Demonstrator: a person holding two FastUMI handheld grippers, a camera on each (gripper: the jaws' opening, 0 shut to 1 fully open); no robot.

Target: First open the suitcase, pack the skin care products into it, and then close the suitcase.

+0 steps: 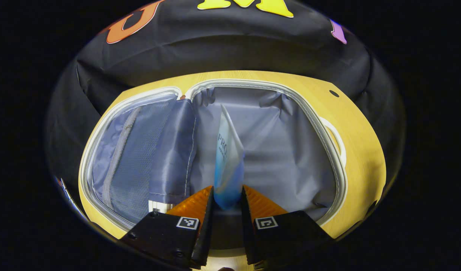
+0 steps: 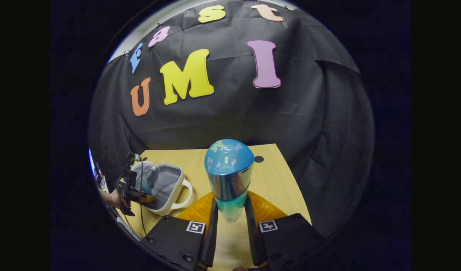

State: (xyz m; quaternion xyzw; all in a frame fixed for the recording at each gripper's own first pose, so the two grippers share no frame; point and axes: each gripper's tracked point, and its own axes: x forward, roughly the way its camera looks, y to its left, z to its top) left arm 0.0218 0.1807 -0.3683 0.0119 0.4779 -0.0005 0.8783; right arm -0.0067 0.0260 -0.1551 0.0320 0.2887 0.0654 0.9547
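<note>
While we look along the left gripper (image 1: 227,197), its two orange ribbed fingers (image 1: 193,205) pinch the lower end of a flat white-to-blue gradient squeeze tube (image 1: 227,165), one pad on each side. That tube stands upright over the open white-rimmed suitcase (image 1: 328,146) with grey fabric lining, and its crimped tip points toward twelve o'clock. We see the case's mesh zip pocket (image 1: 140,154) at nine o'clock of the tube, and a white carry handle (image 1: 337,139) at three o'clock on the rim. We cannot tell whether the tube's bottom touches the lining. The case lies on a light wooden table (image 1: 362,158).

From the right gripper view, our right gripper (image 2: 231,210) clamps a glossy blue cylindrical bottle with a domed cap (image 2: 229,169), both pads pressed on its lower body. We hold this bottle upright above the table (image 2: 279,188), and it is well apart from the case. At nine o'clock of the bottle we see the suitcase (image 2: 166,184) open, with the left gripper (image 2: 142,197) reaching into it and a hand (image 2: 116,199) behind that gripper.
</note>
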